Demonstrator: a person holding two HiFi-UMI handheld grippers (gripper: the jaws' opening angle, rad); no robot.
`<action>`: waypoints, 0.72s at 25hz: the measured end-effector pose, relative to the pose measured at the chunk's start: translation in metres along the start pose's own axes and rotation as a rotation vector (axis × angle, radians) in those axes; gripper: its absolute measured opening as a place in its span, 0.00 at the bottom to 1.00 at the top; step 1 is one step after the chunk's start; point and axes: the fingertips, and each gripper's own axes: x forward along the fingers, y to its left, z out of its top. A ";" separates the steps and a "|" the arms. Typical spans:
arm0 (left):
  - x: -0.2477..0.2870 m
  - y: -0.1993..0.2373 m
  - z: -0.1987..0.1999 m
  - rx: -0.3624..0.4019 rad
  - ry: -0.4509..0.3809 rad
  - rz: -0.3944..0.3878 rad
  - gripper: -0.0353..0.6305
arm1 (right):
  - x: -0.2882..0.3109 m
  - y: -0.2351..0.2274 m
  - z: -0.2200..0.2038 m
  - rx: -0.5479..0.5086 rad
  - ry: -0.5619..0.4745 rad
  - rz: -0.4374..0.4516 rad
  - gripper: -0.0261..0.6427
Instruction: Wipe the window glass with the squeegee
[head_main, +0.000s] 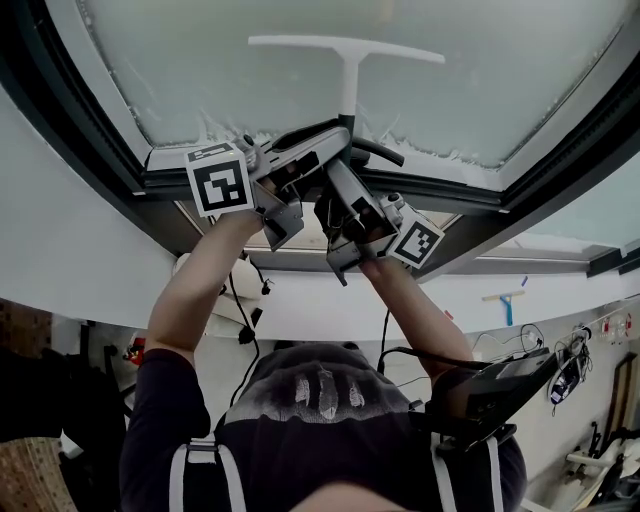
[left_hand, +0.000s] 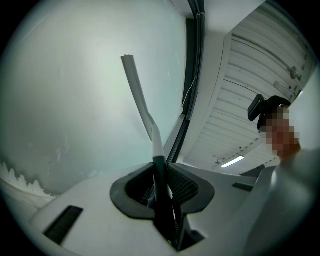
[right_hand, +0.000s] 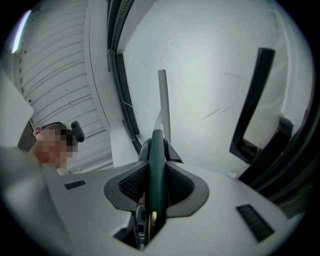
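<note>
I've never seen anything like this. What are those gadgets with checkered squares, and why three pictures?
No robot: a person holds a two-jaw clamp, a hand-held gripper with a marker cube, in each hand. One camera sits on the person's head; the others ride on the left hand-held gripper and the right hand-held gripper, looking along their jaws. Both are shut on the dark handle of a white T-shaped squeegee, whose blade is up at the pale window glass.
</note>
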 end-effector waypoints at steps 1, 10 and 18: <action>-0.001 0.001 -0.001 0.003 0.003 0.008 0.19 | -0.001 -0.001 -0.001 0.006 -0.002 -0.002 0.18; -0.019 -0.004 -0.028 0.007 0.003 0.054 0.19 | -0.022 0.004 -0.027 0.057 -0.020 -0.030 0.18; -0.029 -0.002 -0.037 0.008 -0.016 0.055 0.19 | -0.028 0.002 -0.038 0.094 -0.025 -0.054 0.18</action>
